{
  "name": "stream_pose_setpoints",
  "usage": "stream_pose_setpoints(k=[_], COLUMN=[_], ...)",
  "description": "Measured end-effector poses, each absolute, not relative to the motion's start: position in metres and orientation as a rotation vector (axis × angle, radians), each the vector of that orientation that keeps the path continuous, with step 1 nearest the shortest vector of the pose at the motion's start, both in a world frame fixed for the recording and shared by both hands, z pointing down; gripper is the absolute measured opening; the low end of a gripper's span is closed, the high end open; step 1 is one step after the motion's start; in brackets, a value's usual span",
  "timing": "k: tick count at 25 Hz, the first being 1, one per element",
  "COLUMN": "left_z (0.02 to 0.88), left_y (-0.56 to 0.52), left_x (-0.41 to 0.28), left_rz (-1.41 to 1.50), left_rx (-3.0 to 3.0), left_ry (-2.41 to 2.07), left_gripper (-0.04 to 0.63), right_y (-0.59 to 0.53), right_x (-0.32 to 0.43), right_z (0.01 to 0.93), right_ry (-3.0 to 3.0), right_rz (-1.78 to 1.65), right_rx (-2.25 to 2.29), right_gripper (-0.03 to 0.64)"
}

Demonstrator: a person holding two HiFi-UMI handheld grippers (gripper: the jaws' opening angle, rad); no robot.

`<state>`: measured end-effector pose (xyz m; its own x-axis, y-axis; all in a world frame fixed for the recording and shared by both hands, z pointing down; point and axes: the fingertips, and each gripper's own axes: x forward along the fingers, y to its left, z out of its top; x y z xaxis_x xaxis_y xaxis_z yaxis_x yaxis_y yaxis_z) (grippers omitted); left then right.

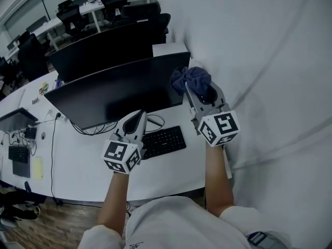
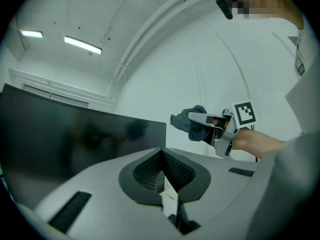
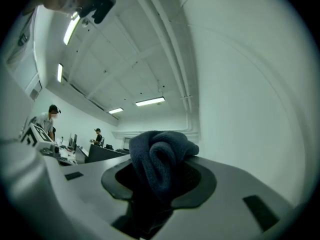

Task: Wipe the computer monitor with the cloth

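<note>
- The right tool (image 1: 193, 87) is closed on the dark blue cloth (image 1: 191, 78), which is bunched between its jaws just beside the top right corner of the monitor (image 1: 119, 90).
- The left tool (image 1: 138, 117) has its jaws together with nothing between them. It hovers before the monitor's lower edge, above the keyboard (image 1: 165, 140).
- The white wall (image 1: 259, 61) stands near on the right, and the wide dark screen stretches to the left.
- The table (image 1: 78, 165) has a curved front edge.

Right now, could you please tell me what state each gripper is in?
Left gripper: closed, nothing between its jaws.
Right gripper: closed on the dark blue cloth.
</note>
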<state>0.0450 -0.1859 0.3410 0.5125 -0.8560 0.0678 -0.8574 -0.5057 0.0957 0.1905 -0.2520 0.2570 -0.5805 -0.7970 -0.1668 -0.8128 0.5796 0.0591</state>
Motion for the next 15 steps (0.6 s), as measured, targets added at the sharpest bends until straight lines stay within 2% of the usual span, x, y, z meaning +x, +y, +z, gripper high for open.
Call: stream_pose_setpoints(k=[15], left_z=[0.356], left_y=[-0.021], left_x=[-0.05], left_rz=[-0.012], left_rx=[2.577], left_ry=[-1.541], left_gripper=[0.006], right_y=[-0.049], right_x=[0.091], right_z=[0.304], right_ry=[2.721], right_rz=[-0.129], right_rx=[-1.083], right_gripper=[0.163])
